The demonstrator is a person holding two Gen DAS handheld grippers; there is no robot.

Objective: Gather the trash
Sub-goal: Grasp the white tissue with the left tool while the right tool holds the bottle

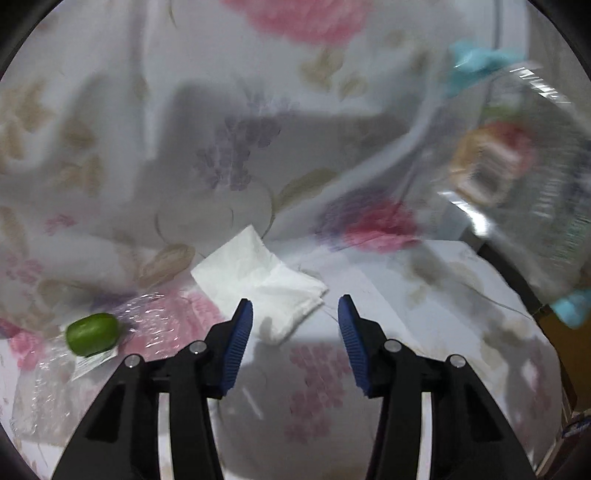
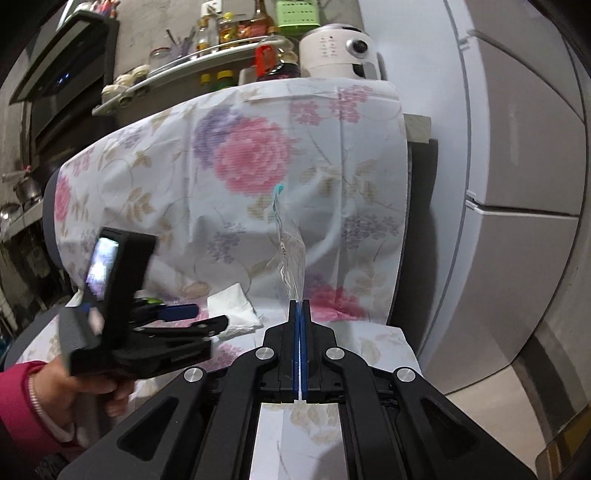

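Observation:
A folded white tissue lies on the floral cloth, just ahead of my left gripper. That gripper is open, and one corner of the tissue reaches in by its left pad without being pinched. To the left, a small green round thing rests on a crinkled clear wrapper. My right gripper is shut on the edge of a clear plastic bag with a teal top. The same bag shows blurred at the right of the left wrist view, with colourful scraps inside. The tissue and left gripper also appear in the right wrist view.
A hand in a pink sleeve holds the left gripper. The floral cloth drapes over a rounded seat and back. A grey fridge stands at the right. Behind are a white appliance and a shelf of bottles.

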